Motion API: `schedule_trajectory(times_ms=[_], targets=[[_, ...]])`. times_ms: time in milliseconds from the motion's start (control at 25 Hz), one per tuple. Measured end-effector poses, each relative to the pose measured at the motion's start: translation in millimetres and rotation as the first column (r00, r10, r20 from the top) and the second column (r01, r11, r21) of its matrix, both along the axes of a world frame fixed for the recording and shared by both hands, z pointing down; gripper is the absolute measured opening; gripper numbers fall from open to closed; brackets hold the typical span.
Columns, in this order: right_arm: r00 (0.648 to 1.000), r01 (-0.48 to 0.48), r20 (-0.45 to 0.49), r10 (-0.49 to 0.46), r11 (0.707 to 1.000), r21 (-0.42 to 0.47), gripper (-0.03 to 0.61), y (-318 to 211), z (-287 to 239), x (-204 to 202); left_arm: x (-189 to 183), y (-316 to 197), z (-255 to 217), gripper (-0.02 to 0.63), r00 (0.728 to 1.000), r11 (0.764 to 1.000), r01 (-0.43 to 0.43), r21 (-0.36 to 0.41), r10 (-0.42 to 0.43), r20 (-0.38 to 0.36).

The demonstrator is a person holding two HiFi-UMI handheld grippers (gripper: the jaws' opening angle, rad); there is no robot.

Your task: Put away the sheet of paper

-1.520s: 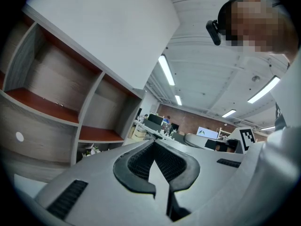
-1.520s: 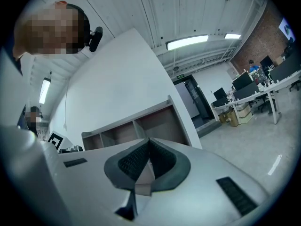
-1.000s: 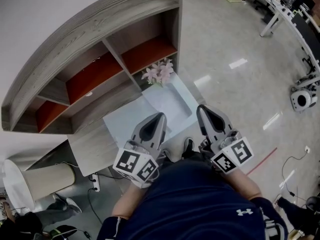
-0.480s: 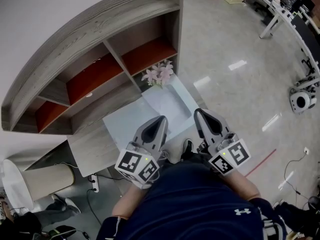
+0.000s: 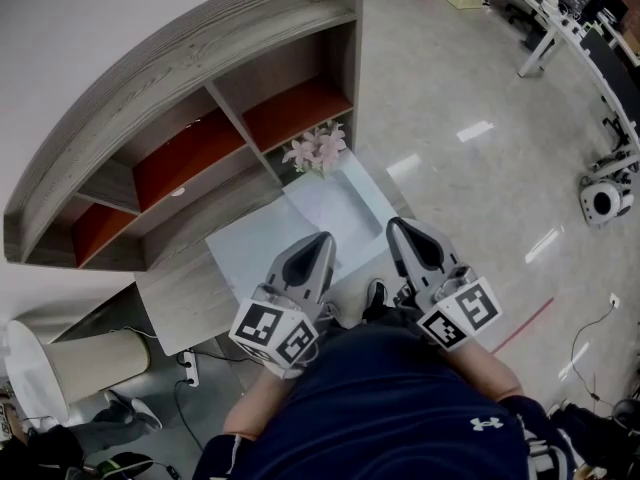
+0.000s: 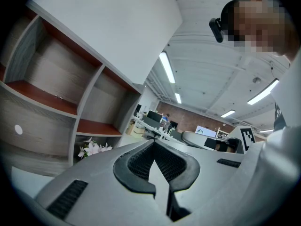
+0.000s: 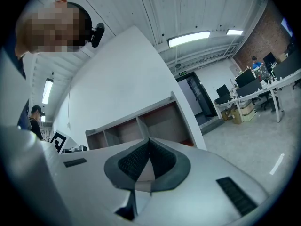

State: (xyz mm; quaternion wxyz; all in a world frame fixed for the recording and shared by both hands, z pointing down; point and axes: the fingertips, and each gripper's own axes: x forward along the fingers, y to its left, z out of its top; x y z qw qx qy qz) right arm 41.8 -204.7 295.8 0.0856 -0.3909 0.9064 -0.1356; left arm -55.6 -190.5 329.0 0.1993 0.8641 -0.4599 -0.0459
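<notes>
Holding left hand-held gripper (image 5: pixel 323 238) and right hand-held gripper (image 5: pixel 394 224) clenched empty, I risk pushing the flat sheet of paper (image 5: pixel 248 246) across the tabletop (image 5: pixel 185 293), creasing it.

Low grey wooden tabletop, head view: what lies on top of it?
Pale flat sheets of paper and pink-white flowers by the grey wooden shelf unit. The left gripper and right gripper cover the sheets' near edge, so anything under them is hidden.
</notes>
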Motion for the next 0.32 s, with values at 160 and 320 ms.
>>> schedule_trajectory(times_ms=[160, 320], targets=[[1.000, -0.003, 0.000, 0.003, 1.000, 0.004, 0.012, 0.7, -2.5, 2.0, 1.8, 0.6, -1.1, 0.015, 1.000, 1.000, -0.008, 0.001, 0.008, 0.001], [1.000, -0.005, 0.003, 0.005, 1.000, 0.004, 0.012, 3.2, -4.5, 6.2, 6.1, 3.1, -1.8, 0.017, 1.000, 1.000, -0.017, -0.002, 0.017, 0.004]])
